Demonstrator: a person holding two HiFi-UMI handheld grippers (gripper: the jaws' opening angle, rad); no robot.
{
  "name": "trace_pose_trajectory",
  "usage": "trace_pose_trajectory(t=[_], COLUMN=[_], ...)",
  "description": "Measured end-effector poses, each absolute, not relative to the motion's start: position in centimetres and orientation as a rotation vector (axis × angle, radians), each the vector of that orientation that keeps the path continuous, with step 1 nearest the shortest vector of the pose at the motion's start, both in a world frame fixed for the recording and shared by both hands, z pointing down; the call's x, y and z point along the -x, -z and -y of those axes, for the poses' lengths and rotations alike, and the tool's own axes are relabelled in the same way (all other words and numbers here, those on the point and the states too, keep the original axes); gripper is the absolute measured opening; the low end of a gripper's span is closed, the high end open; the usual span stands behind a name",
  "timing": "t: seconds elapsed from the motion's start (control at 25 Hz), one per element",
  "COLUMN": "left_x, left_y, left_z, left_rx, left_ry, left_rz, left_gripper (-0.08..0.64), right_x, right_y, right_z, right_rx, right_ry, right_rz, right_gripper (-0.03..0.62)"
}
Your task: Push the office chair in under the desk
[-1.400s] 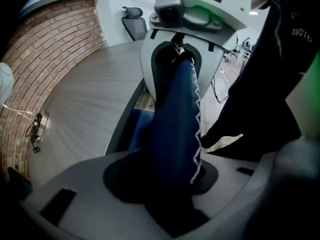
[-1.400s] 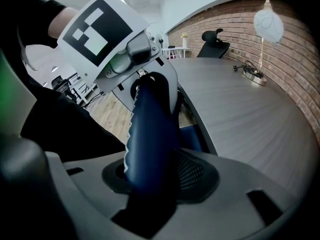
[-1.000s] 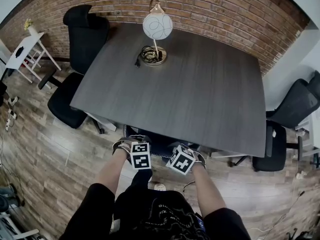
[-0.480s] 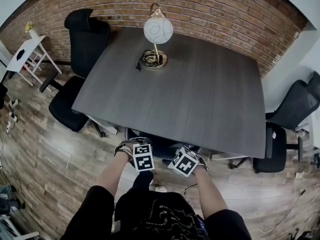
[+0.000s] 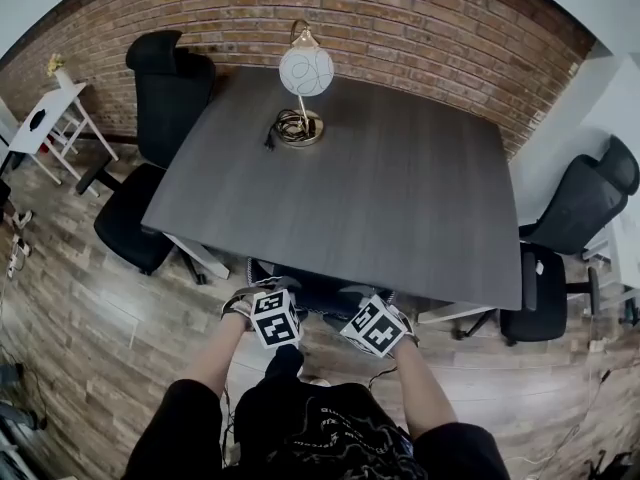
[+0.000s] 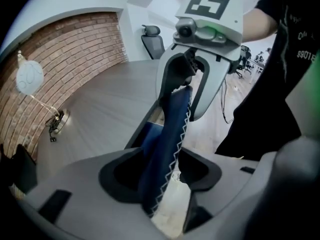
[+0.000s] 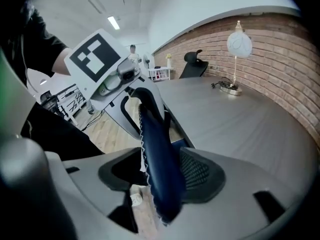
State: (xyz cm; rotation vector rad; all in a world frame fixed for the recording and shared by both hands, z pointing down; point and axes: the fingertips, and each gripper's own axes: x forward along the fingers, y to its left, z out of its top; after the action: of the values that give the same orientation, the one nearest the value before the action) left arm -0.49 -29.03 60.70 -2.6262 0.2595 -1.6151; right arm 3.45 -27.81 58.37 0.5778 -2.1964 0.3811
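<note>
While left gripper (image 6: 162,171) and right gripper (image 7: 161,174), just opened, straddle it, chair (image 6: 174,120) looks navy, white-stitched.

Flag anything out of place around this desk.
The black chair left of the desk stands pulled out, not tucked under like the blue chair at the near edge. Nothing looks spilled or damaged.
</note>
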Motion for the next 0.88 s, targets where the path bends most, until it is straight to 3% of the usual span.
trace_pose_trajectory(t=[0.36, 0.52, 0.88], left_x=[-0.3, -0.8, 1.2], left_y=[-56.3, -53.8, -46.3], left_z=[28.4, 28.4, 28.1], left_rx=[2.872, 3.138, 3.176], left_ry=[1.322, 1.012, 0.269], left_rz=[-0.578, -0.855, -1.312], left_gripper=[0.219, 0.216, 0.197], right_x=[-5.8, -7.1, -9.3], right_y=[-54.9, -52.8, -46.5], right_z=[27.5, 27.1, 26.4], right_rx=[-0.845, -1.06, -1.373], right_ry=[-0.393, -0.502, -0.369], right_rz=[2.275, 2.356, 2.426], right_gripper=[0.242, 0.242, 0.242])
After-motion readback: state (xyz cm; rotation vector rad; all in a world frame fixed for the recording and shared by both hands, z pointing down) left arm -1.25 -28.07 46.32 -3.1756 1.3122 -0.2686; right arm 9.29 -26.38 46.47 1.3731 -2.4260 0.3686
